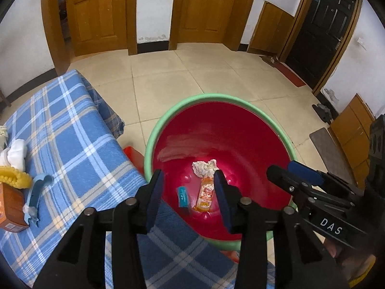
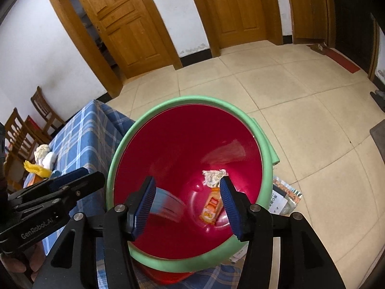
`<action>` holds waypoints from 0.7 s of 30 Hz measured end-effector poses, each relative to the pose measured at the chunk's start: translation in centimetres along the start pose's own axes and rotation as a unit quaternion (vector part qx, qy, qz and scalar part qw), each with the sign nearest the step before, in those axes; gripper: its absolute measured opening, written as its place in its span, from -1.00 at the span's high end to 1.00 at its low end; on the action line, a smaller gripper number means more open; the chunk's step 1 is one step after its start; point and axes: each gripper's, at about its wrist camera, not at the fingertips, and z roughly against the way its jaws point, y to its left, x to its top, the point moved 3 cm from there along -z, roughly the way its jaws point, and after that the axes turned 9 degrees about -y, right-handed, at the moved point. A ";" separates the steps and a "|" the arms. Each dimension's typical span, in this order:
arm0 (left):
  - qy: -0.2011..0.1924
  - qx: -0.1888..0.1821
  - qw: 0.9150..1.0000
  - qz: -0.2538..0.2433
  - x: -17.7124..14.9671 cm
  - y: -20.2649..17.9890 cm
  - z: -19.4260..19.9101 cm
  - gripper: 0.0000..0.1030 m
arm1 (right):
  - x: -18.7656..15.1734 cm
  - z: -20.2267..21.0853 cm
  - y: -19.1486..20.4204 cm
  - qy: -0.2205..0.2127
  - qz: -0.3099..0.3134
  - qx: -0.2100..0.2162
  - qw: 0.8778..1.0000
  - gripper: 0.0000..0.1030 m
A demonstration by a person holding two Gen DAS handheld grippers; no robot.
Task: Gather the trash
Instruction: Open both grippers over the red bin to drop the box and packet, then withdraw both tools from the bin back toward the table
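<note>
A bin with a red inside and a green rim (image 1: 204,96) (image 2: 182,101) stands on the floor beside the table. At its bottom lie a crumpled tissue (image 1: 204,168) (image 2: 213,177), an orange snack wrapper (image 1: 205,196) (image 2: 211,207) and a small blue packet (image 1: 182,196). My left gripper (image 1: 189,187) hangs open over the bin with nothing between its pads. My right gripper (image 2: 187,200) is open over the bin too. In the right wrist view the blue packet (image 2: 168,206) is a blur beside the left pad, not pinched. Each gripper also shows in the other view (image 1: 282,168) (image 2: 90,173).
A table with a blue plaid cloth (image 1: 72,144) (image 2: 91,130) touches the bin's left side. It carries a yellow object (image 1: 14,178), a blue plastic piece (image 1: 39,192), an orange box (image 1: 10,209) and a white figure (image 1: 14,154). Printed packets (image 2: 284,197) lie on the tiled floor right of the bin. Wooden chairs (image 2: 41,110) stand far left.
</note>
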 end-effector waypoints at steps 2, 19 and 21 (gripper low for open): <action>-0.002 0.005 1.000 0.003 0.0 0.2 0.4 0.13 | 0.0 0.2 -0.2 -0.001 0.000 0.000 1.000 -0.13; -0.025 0.057 0.997 0.054 -1.5 5.0 5.1 -0.07 | 0.2 3.0 1.5 -0.024 0.002 0.015 1.000 -0.25; -0.030 0.064 0.996 0.059 -1.6 5.6 5.9 -0.07 | 0.2 3.2 2.1 -0.025 0.004 0.021 0.999 -0.25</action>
